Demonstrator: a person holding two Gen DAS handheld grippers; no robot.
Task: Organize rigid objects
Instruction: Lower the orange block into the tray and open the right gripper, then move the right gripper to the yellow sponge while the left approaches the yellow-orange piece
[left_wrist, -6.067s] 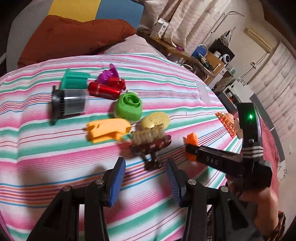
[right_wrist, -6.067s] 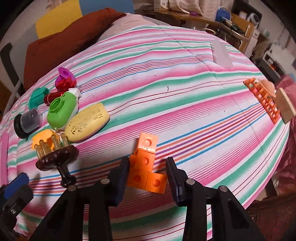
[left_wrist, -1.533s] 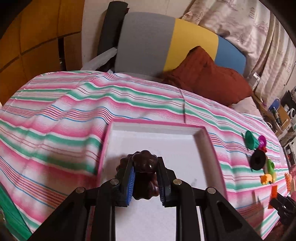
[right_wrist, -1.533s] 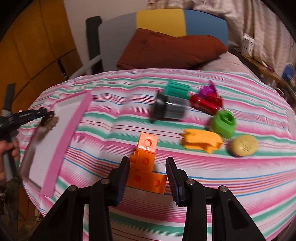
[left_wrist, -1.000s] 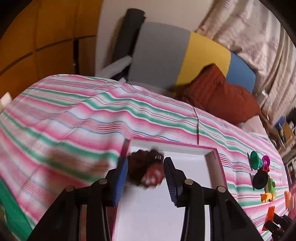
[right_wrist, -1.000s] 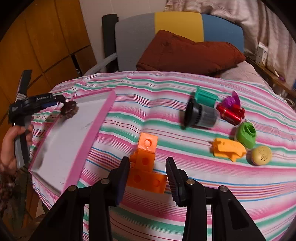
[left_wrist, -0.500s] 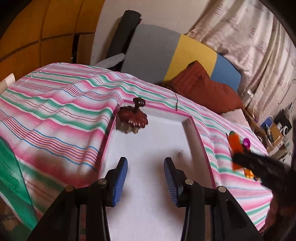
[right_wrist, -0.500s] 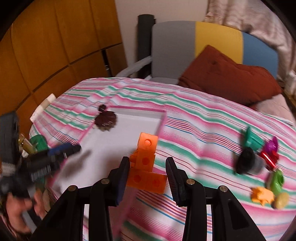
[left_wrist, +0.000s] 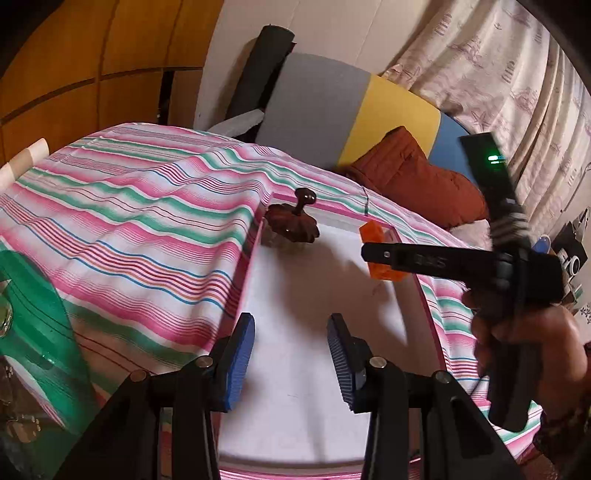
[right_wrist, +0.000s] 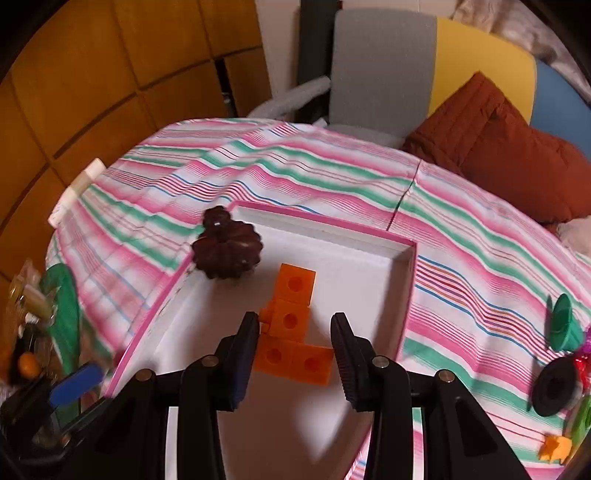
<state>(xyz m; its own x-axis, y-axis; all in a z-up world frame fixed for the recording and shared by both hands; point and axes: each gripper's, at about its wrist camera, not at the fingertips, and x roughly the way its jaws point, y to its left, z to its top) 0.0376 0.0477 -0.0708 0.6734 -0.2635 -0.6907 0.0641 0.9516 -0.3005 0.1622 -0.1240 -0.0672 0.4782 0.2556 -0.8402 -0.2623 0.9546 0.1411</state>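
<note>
The right gripper, clamped on the orange block cluster, hangs over the pink-rimmed tray and should lower and release; the left gripper is open, empty.

One pink-rimmed tray, one brown knobbed piece, one orange block cluster, perhaps five blurred toys beyond.
</note>
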